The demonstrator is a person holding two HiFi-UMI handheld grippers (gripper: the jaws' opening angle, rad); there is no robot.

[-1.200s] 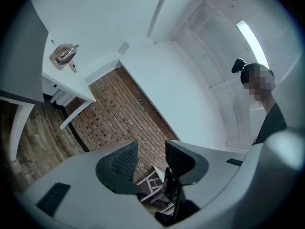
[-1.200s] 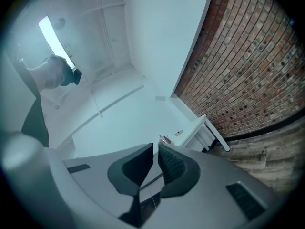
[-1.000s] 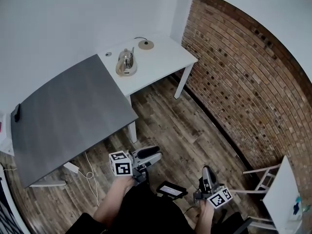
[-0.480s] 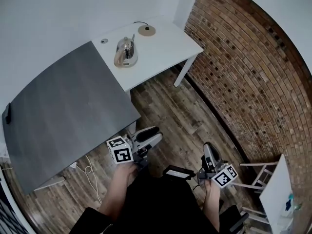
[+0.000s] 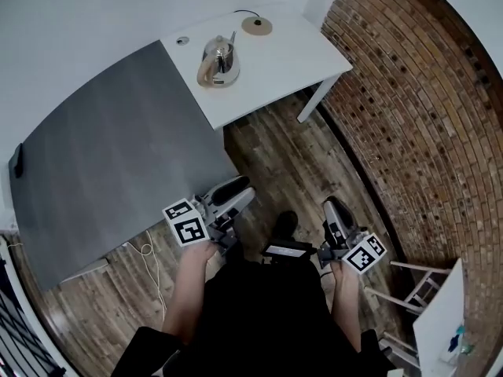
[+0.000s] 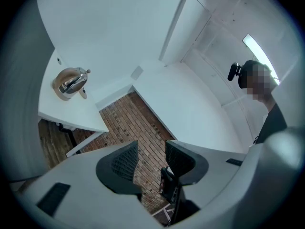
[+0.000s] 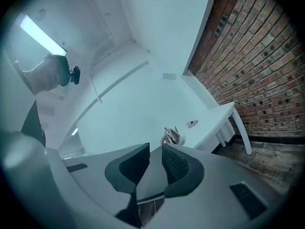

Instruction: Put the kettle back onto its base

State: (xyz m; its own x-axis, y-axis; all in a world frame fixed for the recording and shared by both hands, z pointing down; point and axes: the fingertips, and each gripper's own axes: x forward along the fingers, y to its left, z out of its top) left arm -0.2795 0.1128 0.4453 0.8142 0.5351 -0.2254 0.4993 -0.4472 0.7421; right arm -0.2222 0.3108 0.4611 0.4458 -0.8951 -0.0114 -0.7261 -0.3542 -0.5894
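A steel kettle (image 5: 218,60) with a tan handle stands on the white table (image 5: 275,69), apart from its round base (image 5: 256,26), which lies with its cord nearer the wall corner. Both grippers hang over the wooden floor, far short of the table. My left gripper (image 5: 236,193) is open and empty; in its own view the kettle (image 6: 71,81) shows far off at the upper left of its jaws (image 6: 151,149). My right gripper (image 5: 332,207) is empty, and its jaws have just been opening to a narrow gap (image 7: 155,149). Beyond them show the kettle (image 7: 172,136) and the base (image 7: 192,123).
A large grey table (image 5: 102,171) adjoins the white one on the left, with a small black object (image 5: 17,161) at its far left edge. A brick wall (image 5: 424,116) runs along the right. White cables (image 5: 145,250) lie on the floor, and white furniture (image 5: 436,328) stands at the lower right.
Both grippers have moved forward over the floor toward the tables, and the person has stepped closer. The kettle and base have kept their places on the white table.
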